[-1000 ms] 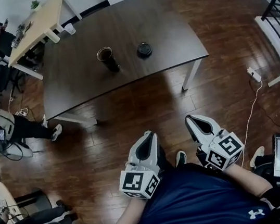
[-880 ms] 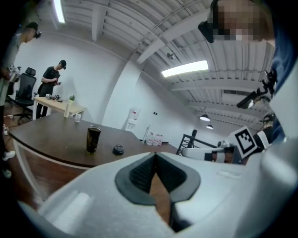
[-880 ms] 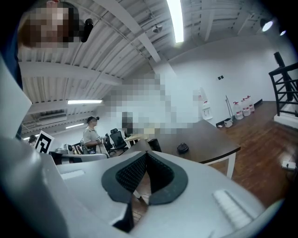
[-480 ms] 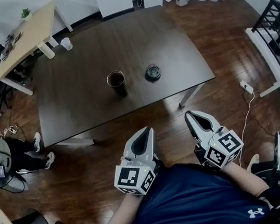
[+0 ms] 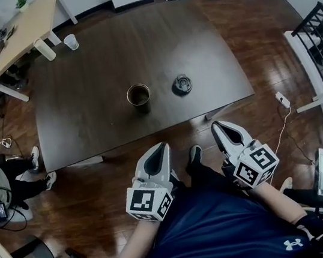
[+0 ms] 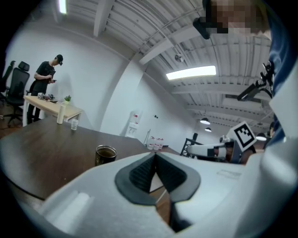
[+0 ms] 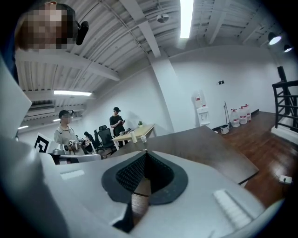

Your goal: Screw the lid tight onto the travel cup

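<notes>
- Right now neither gripper holds anything: the left gripper (image 5: 162, 147) has its jaws pressed together with nothing between them, and the right gripper (image 5: 217, 125) is likewise closed and empty.
- The cup (image 5: 138, 95) stands upright and open-topped near the middle of the dark table (image 5: 87, 119). The lid (image 5: 182, 84) lies flat just to its right, apart from it.
- Both things are well ahead of the jaws, past the table's near edge. The cup sits roughly ahead of the left gripper and the lid ahead of the right one, a little inward.
- In the left gripper view the cup shows to the left of the closed jaw tips. The lid does not show there, and neither thing shows in the right gripper view.
- The step in hand looks like the reach to the table. To do it well, both pairs of jaws should open before they arrive.
- The left gripper would best take the cup low around its wall to steady it. The right would best take the lid by its rim and keep it level, so the thread starts square rather than crossed.
</notes>
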### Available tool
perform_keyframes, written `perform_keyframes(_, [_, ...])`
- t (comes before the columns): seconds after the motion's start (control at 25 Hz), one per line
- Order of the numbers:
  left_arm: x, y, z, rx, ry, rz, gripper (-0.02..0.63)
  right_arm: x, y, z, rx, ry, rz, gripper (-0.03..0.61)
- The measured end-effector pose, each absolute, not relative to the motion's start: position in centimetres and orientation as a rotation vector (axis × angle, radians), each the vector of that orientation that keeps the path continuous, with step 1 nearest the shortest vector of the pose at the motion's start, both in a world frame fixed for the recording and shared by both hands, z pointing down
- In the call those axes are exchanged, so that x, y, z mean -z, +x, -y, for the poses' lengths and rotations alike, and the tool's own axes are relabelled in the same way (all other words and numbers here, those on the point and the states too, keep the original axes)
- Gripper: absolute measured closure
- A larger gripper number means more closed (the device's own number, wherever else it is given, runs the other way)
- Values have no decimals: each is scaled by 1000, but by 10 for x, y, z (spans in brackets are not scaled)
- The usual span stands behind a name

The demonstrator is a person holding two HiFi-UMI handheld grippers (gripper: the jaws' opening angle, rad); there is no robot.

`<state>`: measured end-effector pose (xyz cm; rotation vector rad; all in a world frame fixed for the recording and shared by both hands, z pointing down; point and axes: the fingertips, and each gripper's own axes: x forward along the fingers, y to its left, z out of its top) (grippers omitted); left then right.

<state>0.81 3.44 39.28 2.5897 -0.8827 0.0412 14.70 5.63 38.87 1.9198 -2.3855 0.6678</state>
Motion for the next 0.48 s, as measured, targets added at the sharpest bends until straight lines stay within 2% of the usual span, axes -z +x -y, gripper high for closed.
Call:
perform_keyframes(0.24, [-402, 21, 1, -96, 2546, 1021, 609, -405, 158, -10, -675, 1765, 2515, 568])
perform_keyframes(0.48, [-420, 41, 28, -298, 2623, 1204, 609, -447, 180, 28, -658, 1584, 2516, 566])
